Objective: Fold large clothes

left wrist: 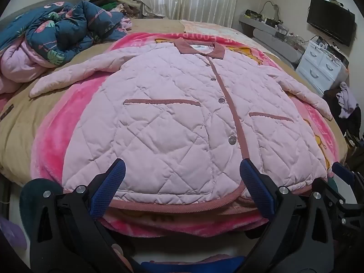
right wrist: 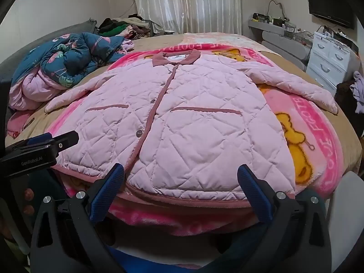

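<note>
A pink quilted jacket (left wrist: 173,118) (right wrist: 182,122) lies flat and buttoned on a bright pink blanket (left wrist: 56,136) (right wrist: 318,136) on the bed, collar away from me, both sleeves spread out to the sides. My left gripper (left wrist: 182,170) hovers open over the hem near the jacket's left half, nothing between its blue pads. My right gripper (right wrist: 180,175) hangs open above the hem on the right half, also with nothing in it. The left gripper's tip (right wrist: 45,143) shows at the left edge of the right wrist view.
A crumpled blue floral duvet (left wrist: 61,29) (right wrist: 68,56) sits at the bed's far left, with a heap of clothes (right wrist: 122,27) behind it. White drawers (left wrist: 318,63) (right wrist: 329,61), a television (left wrist: 329,25) and a cluttered shelf stand to the right. Curtains hang at the back.
</note>
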